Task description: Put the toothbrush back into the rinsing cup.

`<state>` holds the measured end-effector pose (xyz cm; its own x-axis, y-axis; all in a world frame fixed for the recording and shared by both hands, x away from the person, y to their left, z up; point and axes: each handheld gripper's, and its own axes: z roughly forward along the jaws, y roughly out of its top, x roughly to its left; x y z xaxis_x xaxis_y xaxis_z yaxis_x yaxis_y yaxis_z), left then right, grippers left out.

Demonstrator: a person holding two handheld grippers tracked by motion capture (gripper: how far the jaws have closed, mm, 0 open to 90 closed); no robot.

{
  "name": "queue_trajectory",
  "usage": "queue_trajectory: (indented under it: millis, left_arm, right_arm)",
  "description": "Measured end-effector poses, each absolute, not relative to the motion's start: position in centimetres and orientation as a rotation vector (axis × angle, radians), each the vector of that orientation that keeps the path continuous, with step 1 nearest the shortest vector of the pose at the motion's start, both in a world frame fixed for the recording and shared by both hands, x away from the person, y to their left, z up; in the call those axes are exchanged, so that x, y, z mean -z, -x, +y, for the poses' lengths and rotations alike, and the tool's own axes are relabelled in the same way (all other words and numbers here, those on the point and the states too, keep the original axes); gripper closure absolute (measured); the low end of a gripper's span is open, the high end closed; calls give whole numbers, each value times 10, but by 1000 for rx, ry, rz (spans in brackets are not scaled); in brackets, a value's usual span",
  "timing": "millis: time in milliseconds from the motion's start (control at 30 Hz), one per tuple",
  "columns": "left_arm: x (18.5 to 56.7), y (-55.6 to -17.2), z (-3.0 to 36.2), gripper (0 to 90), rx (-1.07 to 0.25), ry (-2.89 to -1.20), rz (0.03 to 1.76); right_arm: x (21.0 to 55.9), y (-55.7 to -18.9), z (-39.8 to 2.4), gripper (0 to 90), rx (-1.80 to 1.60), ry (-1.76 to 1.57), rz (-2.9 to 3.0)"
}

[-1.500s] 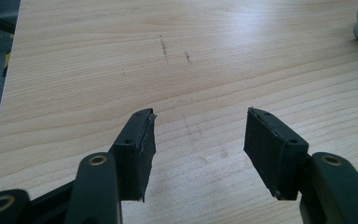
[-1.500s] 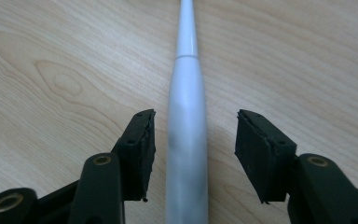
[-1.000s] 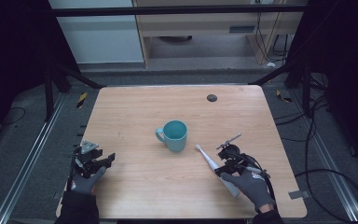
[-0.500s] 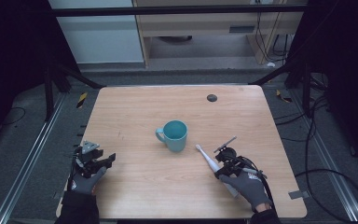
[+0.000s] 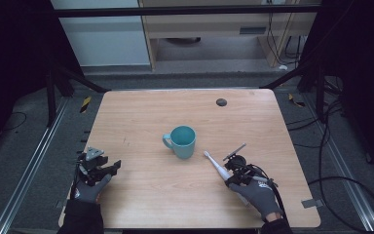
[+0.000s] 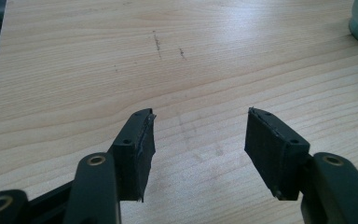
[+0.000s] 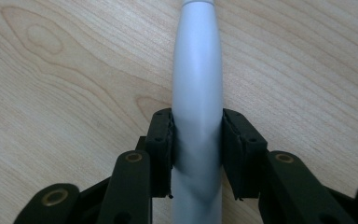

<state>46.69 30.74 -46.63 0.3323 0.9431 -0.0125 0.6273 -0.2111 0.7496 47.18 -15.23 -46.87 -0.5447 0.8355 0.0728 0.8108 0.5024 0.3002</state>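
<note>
A: Nearest us, what's each gripper doing?

B: The right gripper (image 7: 196, 154) has its jaws pinching the toothbrush (image 7: 196, 93) by the handle, one pad pressed on each side. In the high view it sits at about five o'clock on the table (image 5: 141, 122), the brush pointing toward eleven. The left gripper (image 6: 198, 140) is at about eight o'clock, jaws spread with nothing between them, just bare wood.

A: And further out?

B: The mug (image 5: 182, 141) stands upright near the centre, handle to its left, just beyond the brush head. A small dark disc (image 5: 221, 102) lies farther off, at about one o'clock near the far edge.

A: What could go wrong?

B: The handle is smooth and rounded, and the pads hold it low on the shaft. I'd guess it could swivel or slip when lifted, and the long end could then knock the mug.
</note>
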Motion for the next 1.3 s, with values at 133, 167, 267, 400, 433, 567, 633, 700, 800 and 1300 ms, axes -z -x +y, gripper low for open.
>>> queue_trajectory:
  millis: [133, 167, 267, 400, 433, 567, 633, 700, 800, 1300]
  left_arm:
    - [466, -467, 308, 417, -606, -1934, 1378]
    - [466, -467, 308, 418, -606, -1934, 1378]
    - [466, -467, 307, 418, -605, -1935, 1377]
    - [466, -467, 308, 418, -606, -1928, 1379]
    - [466, -467, 308, 418, -606, -1928, 1379]
    - [466, -467, 307, 418, -603, -1927, 1377]
    - [466, -467, 307, 418, -603, -1929, 1375]
    - [466, -467, 306, 418, -602, -1930, 1373]
    - [465, -468, 306, 418, -600, -1928, 1373]
    - [466, -468, 306, 418, -595, -1929, 1367]
  right_arm:
    - [469, -472, -153, 659, -469, -1475, 2646]
    - [469, -472, -153, 659, -469, -1475, 2646]
    - [469, -472, -153, 661, -476, -1484, 2634]
    - [466, -471, -154, 662, -511, -1493, 2619]
    - [464, -470, -155, 662, -517, -1502, 2613]
    - [460, -469, -156, 662, -560, -1503, 2585]
    - [457, -468, -159, 663, -597, -1507, 2567]
    - [454, -467, -161, 663, -636, -1510, 2546]
    - [448, -466, -167, 663, -720, -1510, 2493]
    - [430, -461, -185, 664, -987, -1515, 2265]
